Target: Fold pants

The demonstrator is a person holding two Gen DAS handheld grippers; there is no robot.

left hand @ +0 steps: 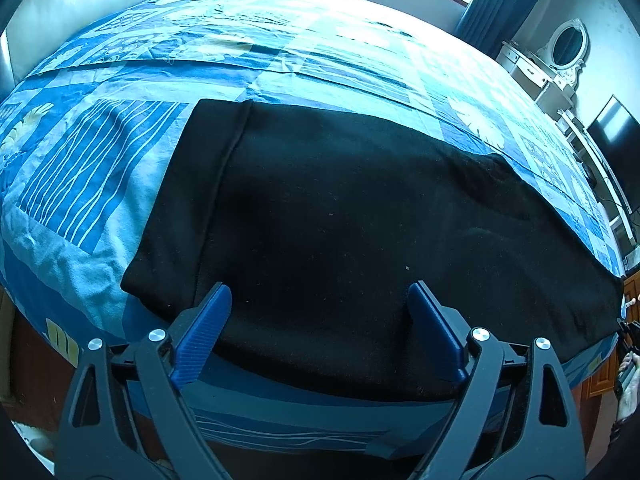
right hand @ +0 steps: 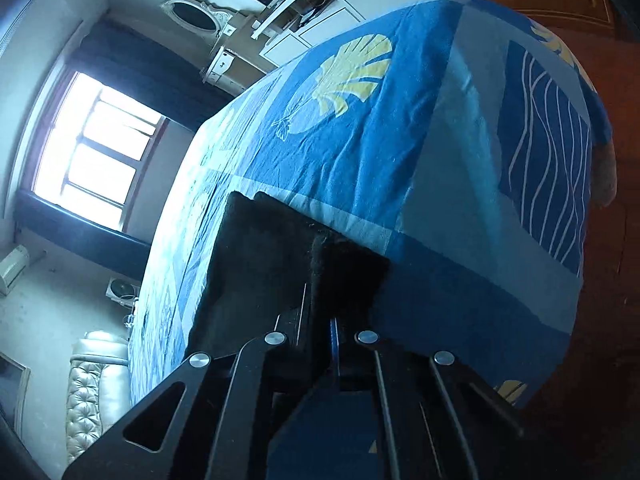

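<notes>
The black pants (left hand: 340, 220) lie flat along the near edge of the bed, a dull, fuzzy dark fabric dotted with a few pale specks of lint and almost free of wrinkles. At their left end a wide band, set off by a stitched seam, runs from the far side toward the near edge; from there the cloth stretches right in one broad, smooth panel to the corner of the bed. The left gripper (left hand: 320, 300) hovers over the near hem with its blue fingers (left hand: 208, 320) spread wide apart and nothing between them. In the right wrist view the end of the pants (right hand: 260, 272) shows a thick, plush rim, and the right gripper (right hand: 324, 312) is clamped on that end, its jaws pressed together with the dark cloth bunched between them. Under the garment spreads a blue patchwork bedspread (left hand: 120, 168) with wavy white lines and pale yellow shell motifs. Farther off stand a bright window (right hand: 96, 152) with dark curtains, a white dresser with an oval mirror (left hand: 568, 46), and a padded headboard (left hand: 80, 4).
</notes>
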